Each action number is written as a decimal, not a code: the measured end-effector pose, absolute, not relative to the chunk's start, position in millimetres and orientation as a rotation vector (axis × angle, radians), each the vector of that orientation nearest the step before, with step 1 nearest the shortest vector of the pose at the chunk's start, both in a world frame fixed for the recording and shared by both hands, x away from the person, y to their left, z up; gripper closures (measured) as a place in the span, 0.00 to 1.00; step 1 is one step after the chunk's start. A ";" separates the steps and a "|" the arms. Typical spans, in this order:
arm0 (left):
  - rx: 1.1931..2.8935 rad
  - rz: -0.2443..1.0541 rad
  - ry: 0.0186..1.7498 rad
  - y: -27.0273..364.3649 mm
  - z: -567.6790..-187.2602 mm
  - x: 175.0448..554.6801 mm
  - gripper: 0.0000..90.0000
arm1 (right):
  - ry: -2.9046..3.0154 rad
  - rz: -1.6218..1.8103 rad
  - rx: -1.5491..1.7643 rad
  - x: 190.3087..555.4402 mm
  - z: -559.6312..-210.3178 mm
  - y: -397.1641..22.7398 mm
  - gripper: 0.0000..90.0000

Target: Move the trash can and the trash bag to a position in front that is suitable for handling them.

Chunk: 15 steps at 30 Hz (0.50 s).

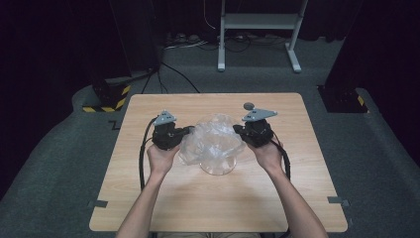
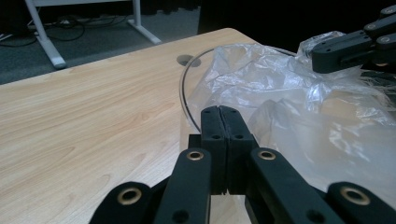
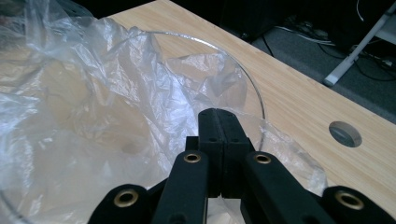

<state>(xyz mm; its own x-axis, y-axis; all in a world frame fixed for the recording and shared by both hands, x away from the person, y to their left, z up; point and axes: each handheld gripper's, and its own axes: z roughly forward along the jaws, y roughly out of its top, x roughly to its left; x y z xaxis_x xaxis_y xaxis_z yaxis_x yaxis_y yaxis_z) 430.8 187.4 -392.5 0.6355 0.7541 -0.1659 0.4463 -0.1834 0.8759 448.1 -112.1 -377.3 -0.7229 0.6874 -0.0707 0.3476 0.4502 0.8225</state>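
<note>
A clear round bowl (image 1: 217, 167) stands mid-table with a crumpled clear plastic bag (image 1: 213, 139) draped in and over it. My left gripper (image 1: 189, 130) meets the bag's left side, and my right gripper (image 1: 236, 130) meets its right side. In the left gripper view the jaws (image 2: 219, 109) are pressed together at the bag (image 2: 280, 93) beside the bowl's rim (image 2: 183, 88), with the other gripper (image 2: 343, 46) beyond. In the right gripper view the shut jaws (image 3: 218, 112) sit on the film (image 3: 93, 116) above the rim (image 3: 243, 70). The thin film seems pinched in both.
The wooden table (image 1: 148, 198) has a round cable hole (image 1: 248, 105) behind the right gripper. A white stand frame (image 1: 257, 29) is on the grey floor beyond the far edge. Black cables trail from both grippers along the forearms.
</note>
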 end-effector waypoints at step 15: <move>1.676 0.216 0.935 213.2 -386.1 402.2 0.44 | 2.265 1.288 0.866 428.3 -364.9 -117.1 0.67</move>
<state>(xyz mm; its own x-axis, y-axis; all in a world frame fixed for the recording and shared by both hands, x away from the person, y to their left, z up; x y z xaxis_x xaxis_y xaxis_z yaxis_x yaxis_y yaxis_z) 402.2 213.2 -386.1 0.6660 0.6731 -0.3215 0.4638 -0.0360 0.8852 428.3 -117.1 -364.9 -0.7314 0.6811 -0.0340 0.3189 0.3857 0.8658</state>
